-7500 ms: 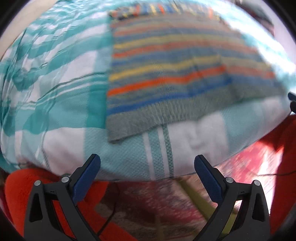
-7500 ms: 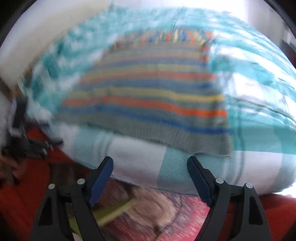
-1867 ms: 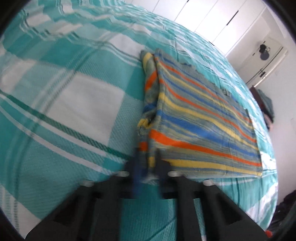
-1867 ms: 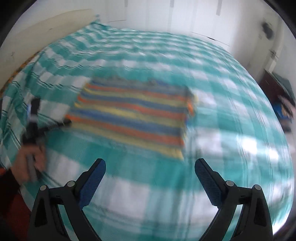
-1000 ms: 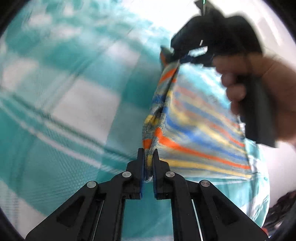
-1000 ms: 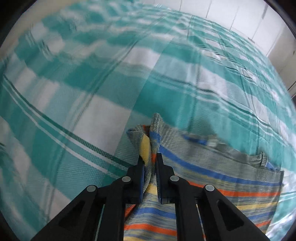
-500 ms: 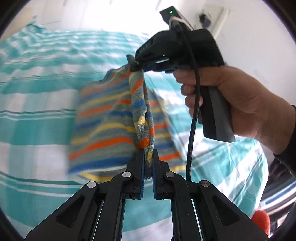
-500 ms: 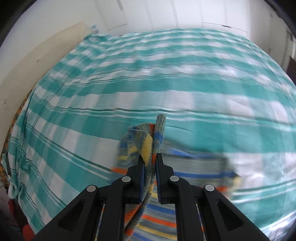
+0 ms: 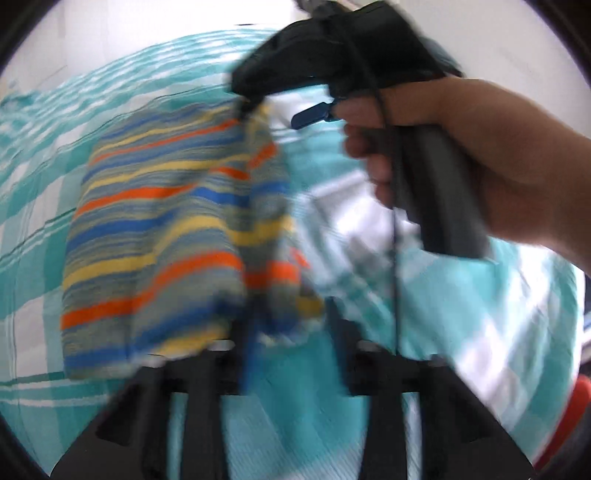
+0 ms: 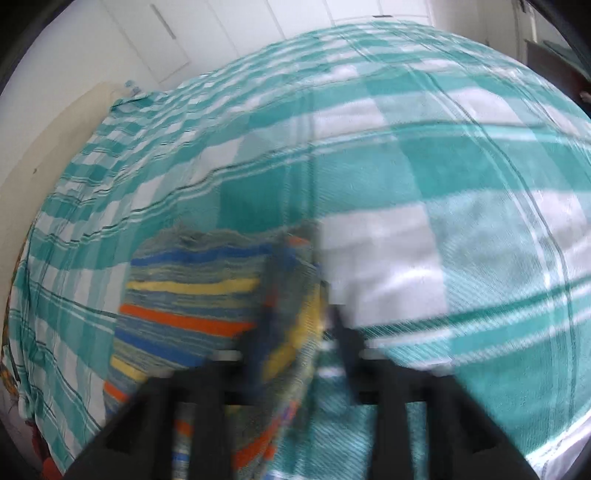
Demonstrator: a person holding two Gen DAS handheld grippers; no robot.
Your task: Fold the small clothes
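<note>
The striped knit garment (image 9: 155, 236), grey with blue, yellow and orange bands, lies folded over on the teal checked bedspread (image 9: 498, 302). My left gripper (image 9: 288, 325) has its jaws parted, with the garment's edge lying between them; the frame is blurred. My right gripper (image 9: 251, 107), held by a hand, is at the garment's far corner in the left wrist view. In the right wrist view the right gripper (image 10: 295, 332) also has parted jaws, with a bunched fold of the garment (image 10: 192, 295) between them.
The bedspread (image 10: 443, 184) covers the whole bed. White wardrobe doors (image 10: 221, 29) stand behind it. A beige headboard or wall panel (image 10: 44, 155) is at the left. Something red (image 9: 569, 417) lies by the bed's right edge.
Both grippers were shut on the garment's edge and carried it across over the rest of the cloth. Now both have opened, and the folded garment has dropped onto the bedspread.
</note>
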